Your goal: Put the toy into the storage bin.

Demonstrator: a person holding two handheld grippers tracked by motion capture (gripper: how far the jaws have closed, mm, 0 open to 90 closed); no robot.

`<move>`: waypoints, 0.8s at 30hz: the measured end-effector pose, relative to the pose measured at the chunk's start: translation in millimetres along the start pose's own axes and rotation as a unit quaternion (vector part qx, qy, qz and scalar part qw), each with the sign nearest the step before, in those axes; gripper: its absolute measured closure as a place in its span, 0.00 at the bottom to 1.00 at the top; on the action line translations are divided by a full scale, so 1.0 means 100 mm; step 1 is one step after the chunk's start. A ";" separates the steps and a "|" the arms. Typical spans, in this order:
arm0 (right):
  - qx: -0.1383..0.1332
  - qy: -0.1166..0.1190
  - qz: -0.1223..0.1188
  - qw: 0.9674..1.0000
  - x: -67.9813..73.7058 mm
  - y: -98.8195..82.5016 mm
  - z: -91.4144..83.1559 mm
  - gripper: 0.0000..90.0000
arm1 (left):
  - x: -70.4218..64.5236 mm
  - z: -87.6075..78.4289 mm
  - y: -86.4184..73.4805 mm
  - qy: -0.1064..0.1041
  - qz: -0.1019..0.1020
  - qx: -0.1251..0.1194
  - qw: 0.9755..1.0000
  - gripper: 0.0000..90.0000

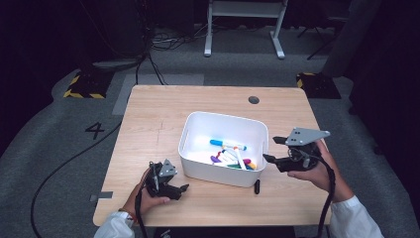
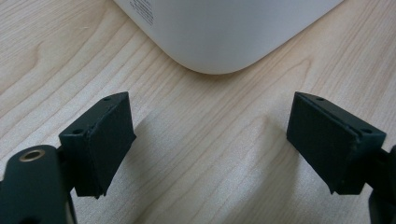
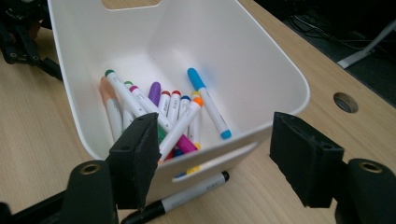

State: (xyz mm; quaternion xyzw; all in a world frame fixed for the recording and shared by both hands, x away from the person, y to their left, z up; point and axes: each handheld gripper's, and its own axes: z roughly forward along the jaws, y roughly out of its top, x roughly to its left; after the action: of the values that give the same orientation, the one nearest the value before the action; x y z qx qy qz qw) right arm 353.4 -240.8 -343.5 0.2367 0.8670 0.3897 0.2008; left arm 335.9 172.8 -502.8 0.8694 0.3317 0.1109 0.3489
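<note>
White bin [image 1: 197,130] stood near the middle of the wooden table [image 1: 148,119]; all places below are given relative to it.

Inside the bin: a heap of coloured markers [image 3: 161,109] on its floor, lying crosswise over one another. A blue-capped marker [image 3: 208,102] lay apart from the heap, toward the far wall as seen from above. An orange-capped one [image 3: 180,126] rested across the top of the heap.

Outside the bin: a black marker [image 3: 187,193] lay on the table just beside the near wall, close to the right-hand corner (in the high view its dark end showed at that corner [image 1: 257,187]).

Right gripper [image 3: 212,158] was held off the bin's right side, above the rim, jaws spread with nothing between them; it was released, gripping nothing.

Left gripper [image 2: 210,140] rested low over the table at the bin's near-left corner, its jaws likewise apart and empty, the rounded corner of the bin just ahead of them, not touching.

A round cable hole [image 1: 253,99] sat in the table beyond the bin's far side.
</note>
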 end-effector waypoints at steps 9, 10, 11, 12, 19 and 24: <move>0.005 -0.022 0.031 0.999 -0.01 -0.46 -0.06 0.35 | 0.00 0.00 0.00 0.000 0.000 0.000 1.000 0.17; 0.005 -0.022 0.035 0.999 0.00 -0.54 -0.02 0.35 | 0.00 0.00 0.00 0.000 0.000 0.000 1.000 0.17; 0.003 -0.019 0.046 0.999 0.03 -0.59 0.02 0.34 | 0.00 0.00 0.00 0.000 0.000 0.000 1.000 0.17; 0.002 -0.016 0.056 0.998 0.05 -0.63 0.06 0.34 | 0.00 0.00 0.00 0.000 0.000 0.000 1.000 0.17; 0.028 0.020 0.089 0.995 0.23 -0.98 0.41 0.30 | 0.00 0.00 0.00 0.000 0.000 0.000 1.000 0.17; 0.037 0.043 0.086 0.995 0.39 -1.05 0.61 0.28 | 0.00 0.00 0.00 0.000 0.000 0.000 1.000 0.17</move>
State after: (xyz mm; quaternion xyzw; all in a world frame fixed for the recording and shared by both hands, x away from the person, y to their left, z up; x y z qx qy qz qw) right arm 327.6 -244.9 -468.3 0.3011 0.8650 0.3831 0.1199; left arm 336.0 172.8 -502.8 0.8694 0.3317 0.1108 0.3489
